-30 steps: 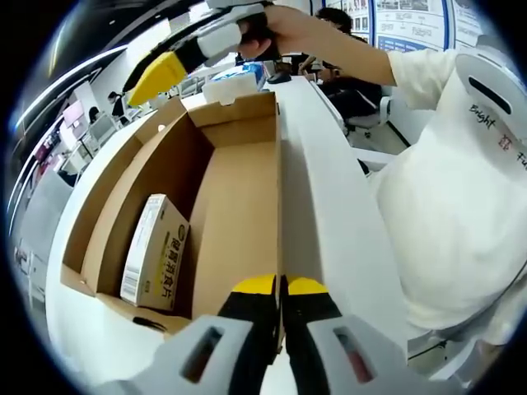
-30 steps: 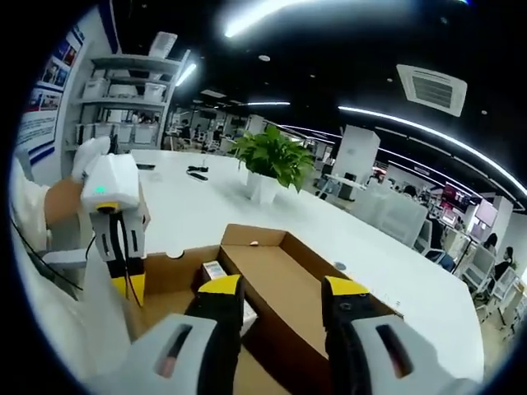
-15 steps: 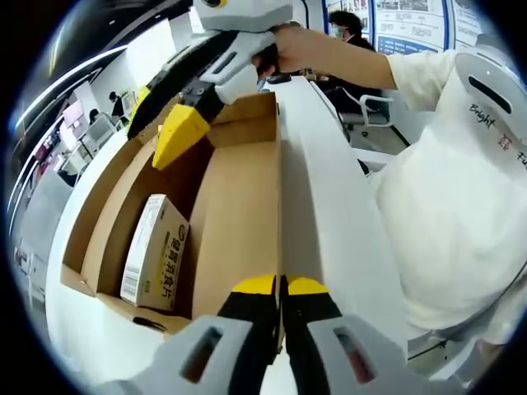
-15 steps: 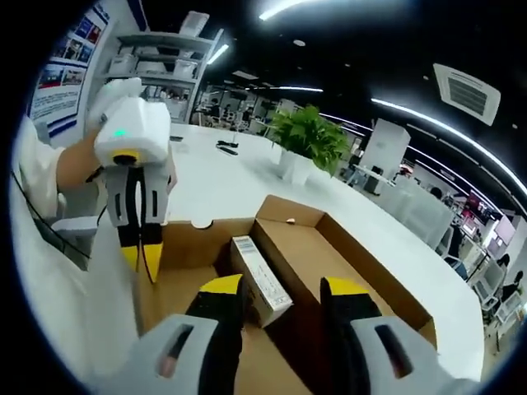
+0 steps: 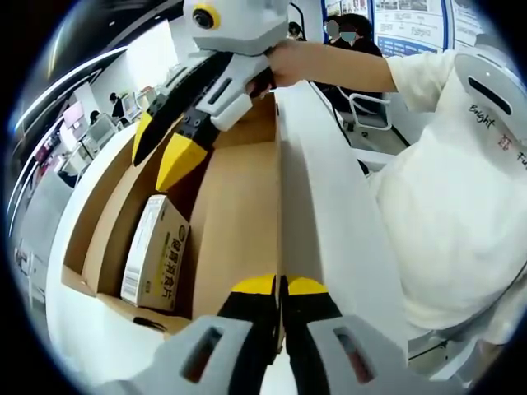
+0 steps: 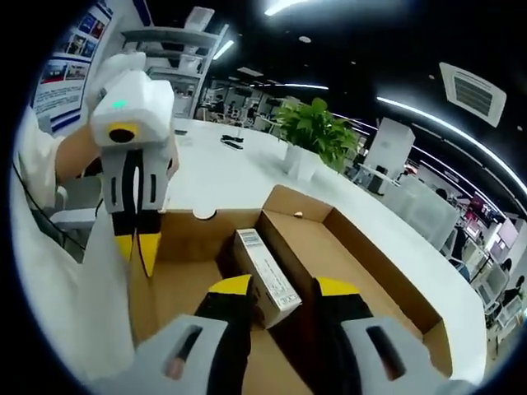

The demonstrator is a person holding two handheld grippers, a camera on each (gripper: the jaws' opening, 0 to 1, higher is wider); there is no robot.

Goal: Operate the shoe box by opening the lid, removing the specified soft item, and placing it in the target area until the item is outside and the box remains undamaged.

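The left gripper (image 5: 280, 288) pinched the lid (image 5: 239, 214); the right gripper (image 6: 284, 290), half open and empty, neared the pack (image 6: 265, 276). Slipping might tear cardboard.

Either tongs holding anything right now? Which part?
Left tongs are shut on the open cardboard box's lid edge. Right tongs are open, empty, above the small carton.

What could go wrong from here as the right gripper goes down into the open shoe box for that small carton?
1. The small carton stands against the box's inner wall, so the open right gripper may wedge a jaw there and push it over instead of gripping it.
2. The left gripper is shut on the edge of the shoe box; pulling could bend or tear the cardboard.
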